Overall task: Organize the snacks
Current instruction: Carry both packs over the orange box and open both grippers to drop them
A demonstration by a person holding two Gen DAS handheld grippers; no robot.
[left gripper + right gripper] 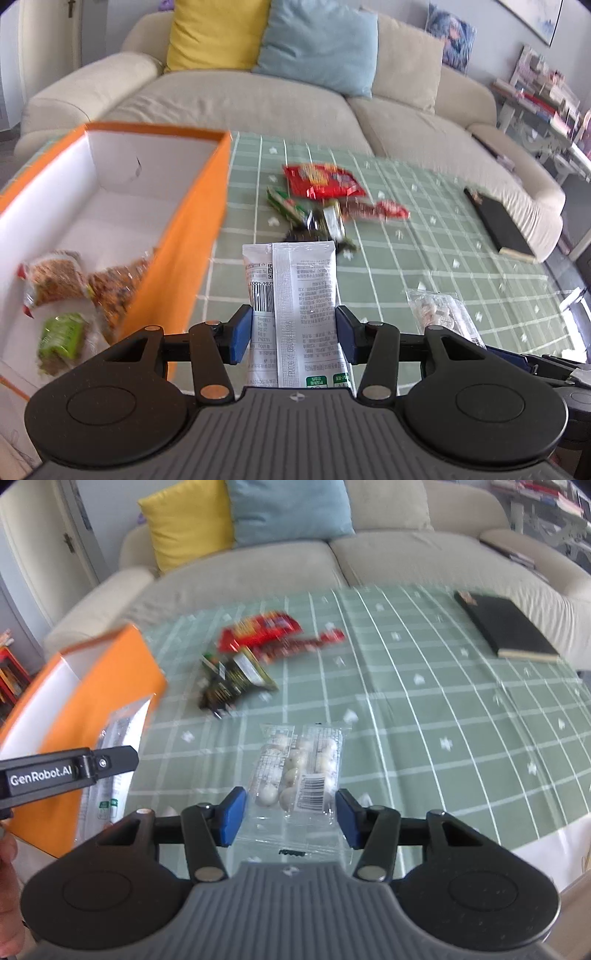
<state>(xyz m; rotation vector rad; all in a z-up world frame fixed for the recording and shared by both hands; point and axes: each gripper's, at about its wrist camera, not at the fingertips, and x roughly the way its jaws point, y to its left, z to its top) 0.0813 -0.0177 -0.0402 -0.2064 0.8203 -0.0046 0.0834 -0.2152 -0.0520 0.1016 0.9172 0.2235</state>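
orange box [184, 236]: open at the top, tall side wall rising just left of the left gripper [293, 334]; inside, wrapped snacks [59, 295] crowd the near end, the far end bare white
white packet [295, 306]: fills the gap between the left pads
snack pile [258, 653]: red and green wrappers heaped mid-cloth, blocking the straight path ahead
green checked tablecloth [424, 716]: wide bare stretch to the right of the pile
black book [506, 627]: flat at the far right edge
clear packet [299, 771]: fills the right gripper [291, 818]
sofa [258, 572]: closes off the far side
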